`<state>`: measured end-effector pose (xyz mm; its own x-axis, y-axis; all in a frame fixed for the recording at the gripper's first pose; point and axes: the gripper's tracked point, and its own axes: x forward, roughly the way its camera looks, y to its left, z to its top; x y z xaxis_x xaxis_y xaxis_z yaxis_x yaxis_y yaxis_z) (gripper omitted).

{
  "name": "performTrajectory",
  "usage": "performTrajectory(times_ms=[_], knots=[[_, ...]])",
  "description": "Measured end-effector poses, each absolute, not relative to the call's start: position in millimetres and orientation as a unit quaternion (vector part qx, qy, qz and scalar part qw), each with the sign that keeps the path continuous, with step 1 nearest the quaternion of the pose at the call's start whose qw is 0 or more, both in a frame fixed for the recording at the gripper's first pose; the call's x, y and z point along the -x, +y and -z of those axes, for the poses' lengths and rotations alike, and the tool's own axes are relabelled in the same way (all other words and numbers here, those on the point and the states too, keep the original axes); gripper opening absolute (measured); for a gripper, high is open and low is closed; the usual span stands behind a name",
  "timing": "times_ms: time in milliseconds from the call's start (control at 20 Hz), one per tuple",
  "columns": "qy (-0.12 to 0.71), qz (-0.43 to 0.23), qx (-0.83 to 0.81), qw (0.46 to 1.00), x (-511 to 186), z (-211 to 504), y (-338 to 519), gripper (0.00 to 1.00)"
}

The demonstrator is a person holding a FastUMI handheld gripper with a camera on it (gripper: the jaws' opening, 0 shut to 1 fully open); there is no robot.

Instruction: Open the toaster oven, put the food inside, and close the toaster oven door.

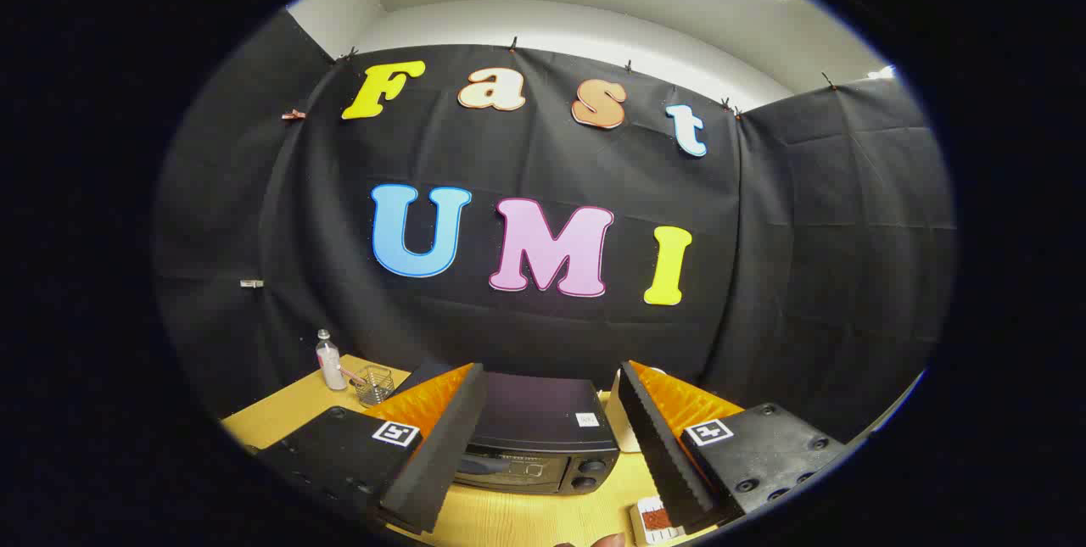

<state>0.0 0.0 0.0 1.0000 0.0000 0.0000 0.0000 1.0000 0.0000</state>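
A black toaster oven (pixel 543 432) stands on the wooden table (pixel 280 420), seen from above and in front, its door shut with the handle and two knobs facing me. My gripper (pixel 551 437) hovers over the table, open, with the oven showing in the wide gap between the two fingers (pixel 441 454). Nothing is held. A small white tray with reddish food (pixel 655 520) lies on the table just inside the right finger, near a hand's fingertip at the bottom.
At the table's back left stand a small clear bottle (pixel 329 360) and a wire mesh cup (pixel 374 386) with a pen. A white object (pixel 619 424) sits right of the oven. Black cloth walls close in the booth behind.
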Motion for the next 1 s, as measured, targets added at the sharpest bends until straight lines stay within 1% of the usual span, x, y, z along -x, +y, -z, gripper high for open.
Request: performTrajectory(times_ms=[800,1000], knots=[[0.000,-0.013,0.006,1.000,-6.3,11.9,9.0,0.97],[0.016,-0.027,0.001,0.999,-16.8,35.5,28.0,0.97]])
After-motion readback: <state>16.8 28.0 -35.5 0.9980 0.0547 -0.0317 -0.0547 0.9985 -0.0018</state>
